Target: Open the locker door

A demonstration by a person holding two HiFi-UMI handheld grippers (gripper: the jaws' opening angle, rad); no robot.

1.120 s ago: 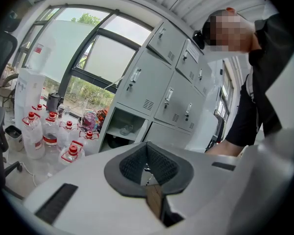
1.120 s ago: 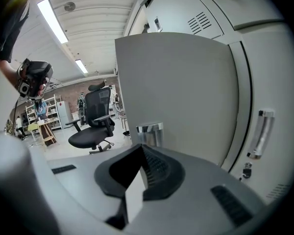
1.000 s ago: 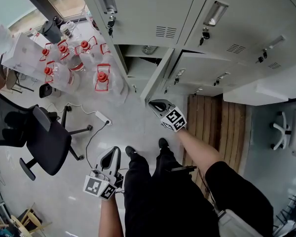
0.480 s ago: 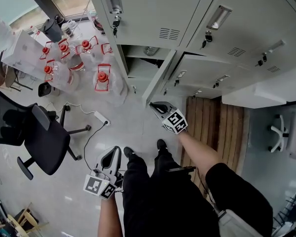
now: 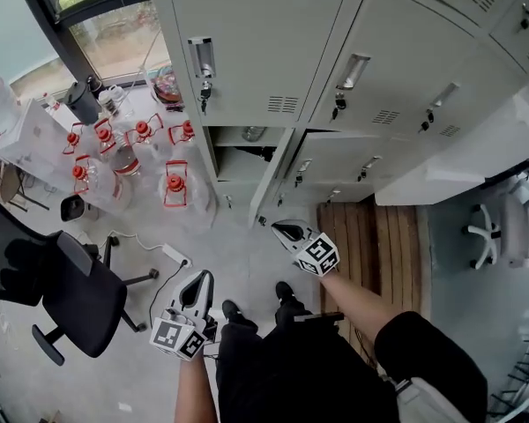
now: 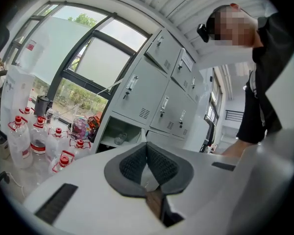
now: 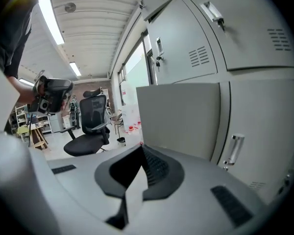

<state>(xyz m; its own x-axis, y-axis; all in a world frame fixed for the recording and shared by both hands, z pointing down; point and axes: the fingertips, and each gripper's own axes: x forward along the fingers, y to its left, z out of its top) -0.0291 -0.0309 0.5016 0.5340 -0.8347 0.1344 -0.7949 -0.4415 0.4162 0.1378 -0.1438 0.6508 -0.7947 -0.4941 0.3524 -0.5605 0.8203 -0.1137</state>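
A bank of grey lockers (image 5: 273, 42) fills the top of the head view. One low locker door (image 5: 273, 176) stands ajar, swung out toward me, and its compartment (image 5: 242, 152) shows a shelf inside. My right gripper (image 5: 280, 229) is shut and empty, its tip just right of the door's lower free edge. In the right gripper view the door (image 7: 179, 116) stands as a flat grey panel right behind the right gripper (image 7: 142, 147). My left gripper (image 5: 202, 280) hangs lower left over the floor, shut and empty. The left gripper (image 6: 147, 146) points at the open compartment (image 6: 118, 133).
Several water bottles with red caps (image 5: 172, 188) stand on the floor left of the lockers. A black office chair (image 5: 70, 280) and a power strip (image 5: 174, 256) with its cable lie at left. A wooden pallet (image 5: 370, 236) and a white surface (image 5: 458, 166) are at right.
The head view has tilted up, so more of the lockers shows and both grippers sit lower in the picture. The right gripper has risen and stays by the door's edge.
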